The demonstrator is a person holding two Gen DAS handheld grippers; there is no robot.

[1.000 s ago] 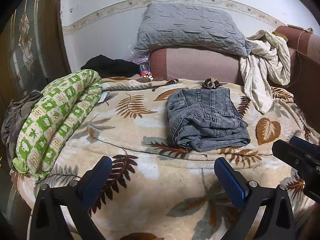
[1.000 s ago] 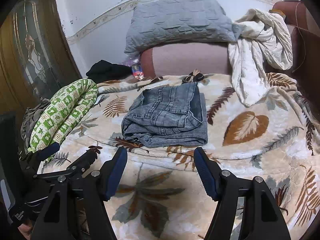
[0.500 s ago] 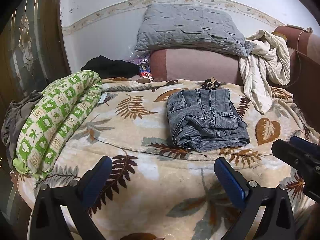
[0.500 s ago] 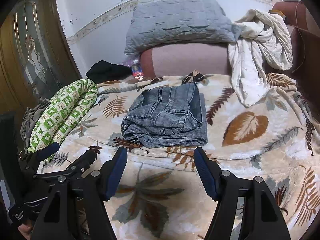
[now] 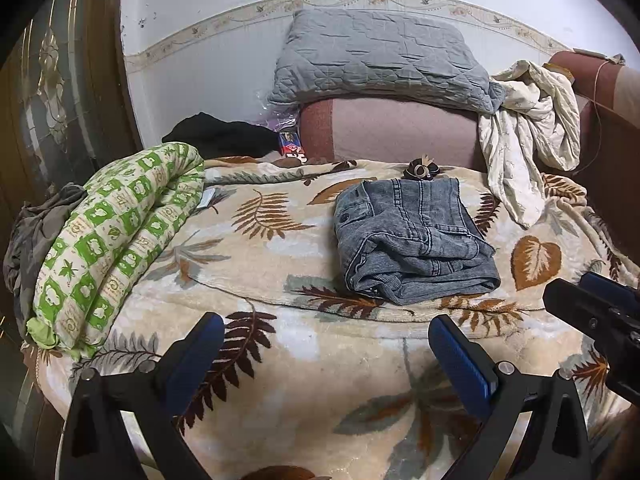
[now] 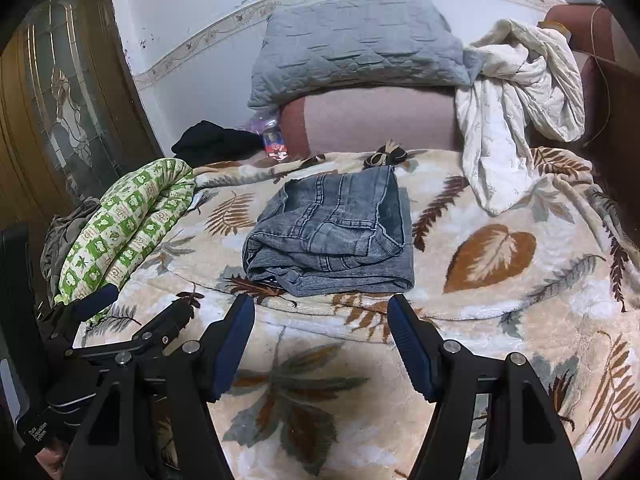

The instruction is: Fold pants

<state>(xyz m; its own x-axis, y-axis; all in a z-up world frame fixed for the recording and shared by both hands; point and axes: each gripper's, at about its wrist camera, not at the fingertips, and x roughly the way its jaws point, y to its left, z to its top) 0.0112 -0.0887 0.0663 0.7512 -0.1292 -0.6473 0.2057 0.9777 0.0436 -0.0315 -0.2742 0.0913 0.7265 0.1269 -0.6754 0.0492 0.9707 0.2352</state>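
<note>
Grey-blue denim pants (image 5: 412, 240) (image 6: 332, 236) lie folded into a compact stack on the leaf-patterned blanket (image 5: 280, 320) (image 6: 500, 320). My left gripper (image 5: 320, 332) hovers open over the blanket in front of the pants, nothing between its blue pads. My right gripper (image 6: 320, 312) is open too, just short of the pants' near edge and apart from them. In the left wrist view the right gripper (image 5: 592, 300) shows at the right edge. The left gripper (image 6: 140, 304) shows low on the left in the right wrist view.
A rolled green-and-white quilt (image 5: 116, 236) lies at the left bed edge. A grey pillow (image 5: 380, 64) rests on a pink cushion (image 5: 392, 132) at the back. A cream cloth (image 5: 528, 128) hangs at the back right, dark clothing (image 5: 216, 136) at back left. A hair tie (image 5: 420, 170) lies behind the pants.
</note>
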